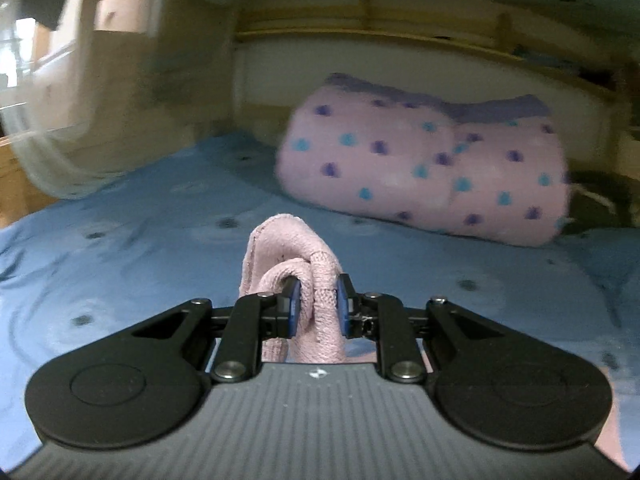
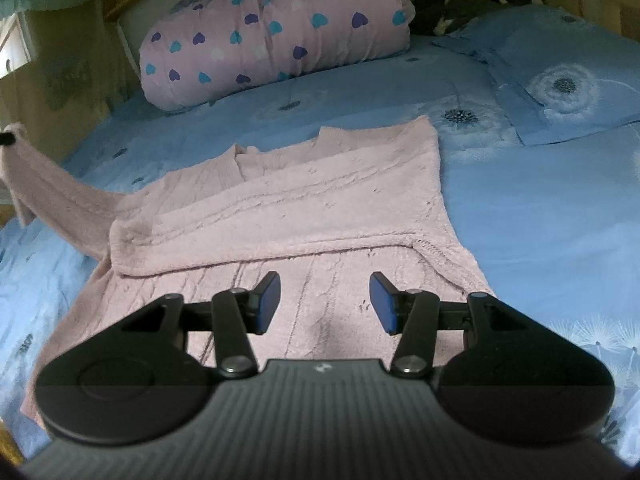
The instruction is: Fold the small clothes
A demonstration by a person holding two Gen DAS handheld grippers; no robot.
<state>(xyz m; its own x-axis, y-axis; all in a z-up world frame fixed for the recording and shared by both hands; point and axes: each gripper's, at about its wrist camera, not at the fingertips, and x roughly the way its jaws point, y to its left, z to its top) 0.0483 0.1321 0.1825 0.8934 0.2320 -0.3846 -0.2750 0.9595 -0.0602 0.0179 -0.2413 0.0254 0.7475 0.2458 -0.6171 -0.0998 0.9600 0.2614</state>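
Note:
A pink knitted sweater lies flat on the blue bedsheet, with one sleeve folded across its body. Its other sleeve stretches up and to the left, off the bed. In the left wrist view my left gripper is shut on the bunched end of that pink sleeve, held up above the sheet. My right gripper hovers over the lower part of the sweater, open, with nothing between its blue pads.
A rolled pink quilt with purple and teal hearts lies at the head of the bed. A blue pillow sits at the right, dark clothing behind it. A wooden bed frame and white netting border the bed.

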